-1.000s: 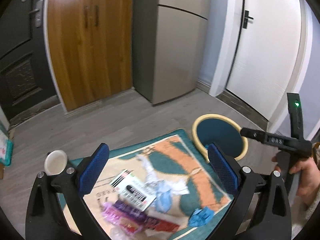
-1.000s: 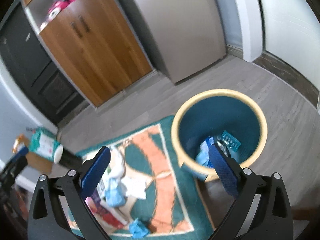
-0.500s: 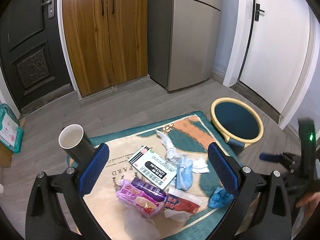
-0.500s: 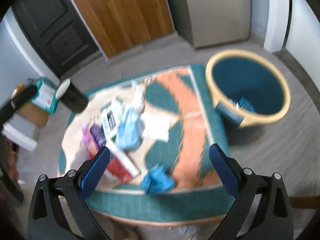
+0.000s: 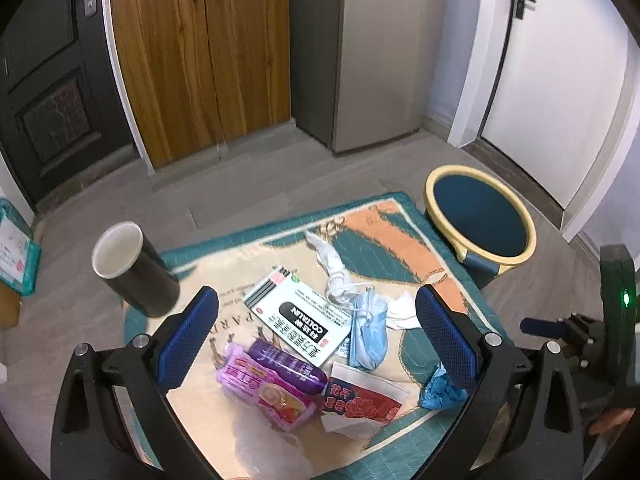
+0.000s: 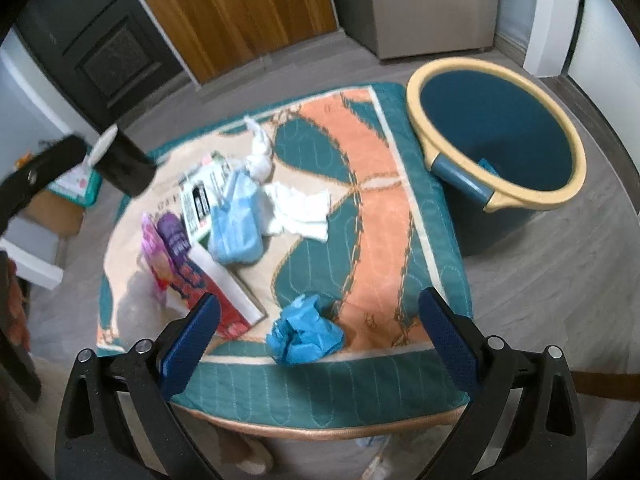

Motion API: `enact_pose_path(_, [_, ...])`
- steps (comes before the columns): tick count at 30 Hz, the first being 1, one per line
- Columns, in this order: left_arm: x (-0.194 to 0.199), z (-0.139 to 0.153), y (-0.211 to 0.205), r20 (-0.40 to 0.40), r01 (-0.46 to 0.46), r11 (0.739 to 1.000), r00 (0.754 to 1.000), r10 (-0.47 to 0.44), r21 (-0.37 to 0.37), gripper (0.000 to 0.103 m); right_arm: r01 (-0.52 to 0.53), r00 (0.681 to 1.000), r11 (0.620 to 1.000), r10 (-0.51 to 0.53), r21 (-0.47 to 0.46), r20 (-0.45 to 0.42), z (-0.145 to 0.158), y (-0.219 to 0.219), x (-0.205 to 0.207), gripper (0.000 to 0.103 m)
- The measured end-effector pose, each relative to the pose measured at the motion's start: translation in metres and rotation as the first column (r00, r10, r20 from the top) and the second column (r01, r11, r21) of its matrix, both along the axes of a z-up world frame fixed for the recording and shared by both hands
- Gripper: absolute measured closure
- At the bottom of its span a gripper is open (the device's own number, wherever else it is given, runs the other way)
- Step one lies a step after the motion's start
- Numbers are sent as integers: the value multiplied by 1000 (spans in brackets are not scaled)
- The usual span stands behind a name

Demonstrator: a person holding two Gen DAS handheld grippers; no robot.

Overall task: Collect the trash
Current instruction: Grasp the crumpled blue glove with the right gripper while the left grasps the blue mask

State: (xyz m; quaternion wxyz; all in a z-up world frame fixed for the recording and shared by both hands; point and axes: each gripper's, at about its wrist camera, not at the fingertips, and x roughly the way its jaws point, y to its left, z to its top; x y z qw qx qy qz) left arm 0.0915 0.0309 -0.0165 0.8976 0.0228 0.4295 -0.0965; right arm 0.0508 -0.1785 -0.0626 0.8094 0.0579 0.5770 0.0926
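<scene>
My left gripper [image 5: 318, 332] hangs above the patterned cloth [image 5: 404, 240], jaws spread wide and holding nothing. My right gripper [image 6: 318, 332] is likewise wide open and empty over the cloth's near edge. In the left wrist view, trash lies scattered between the pads: a white leaflet [image 5: 298, 318] at centre, a pale blue face mask [image 5: 368, 334] just beside it at 3 o'clock, a purple snack packet [image 5: 266, 386] at 6 o'clock, a red wrapper [image 5: 360, 402] beside that, and crumpled blue paper [image 6: 304, 334] at the cloth's edge. A black cup [image 5: 134, 270] stands at 10 o'clock. The blue bin [image 6: 496, 136] sits off the cloth at 2 o'clock.
</scene>
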Motion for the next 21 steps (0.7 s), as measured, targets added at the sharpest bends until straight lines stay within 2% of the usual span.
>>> enact_pose_path(6, [21, -30, -2, -87, -25, 1000, 996, 26, 11, 6, -83, 995, 995, 80, -46, -59, -19, 18, -1, 8])
enact_pose_path(7, [23, -33, -2, -94, -26, 1000, 995, 27, 11, 6, -98, 993, 994, 95, -48, -74, -23, 21, -1, 13])
enact_pose_path(8, [26, -37, -3, -104, -26, 1000, 994, 27, 13, 6, -109, 991, 993, 104, -51, -85, -26, 23, -1, 18])
enact_pose_path(10, [29, -43, -5, -111, -21, 1000, 994, 23, 19, 6, -134, 985, 989, 126, -62, -119, -33, 28, -2, 43])
enact_pose_path(11, [32, -47, -7, -117, -19, 1000, 993, 22, 25, 6, -144, 981, 988, 135, -58, -140, -37, 29, -2, 49])
enact_pose_path(12, [33, -49, -9, -123, -17, 999, 992, 20, 27, 6, -151, 978, 987, 142, -52, -153, -39, 30, -2, 67])
enact_pose_path(13, [35, -53, -11, -131, -14, 999, 991, 18, 32, 6, -159, 976, 986, 151, -40, -158, -40, 30, -1, 71])
enact_pose_path(14, [35, -55, -13, -135, -12, 999, 991, 17, 36, 6, -159, 977, 987, 152, -36, -150, -38, 30, 0, 73])
enact_pose_path(16, [38, -61, -18, -147, -3, 999, 989, 8, 33, 6, -151, 984, 988, 147, -29, -106, -28, 29, 4, 83])
enact_pose_path(21, [42, -77, -34, -170, 42, 998, 985, -34, 43, 6, -79, 996, 996, 80, -42, 26, 6, 11, 19, 85])
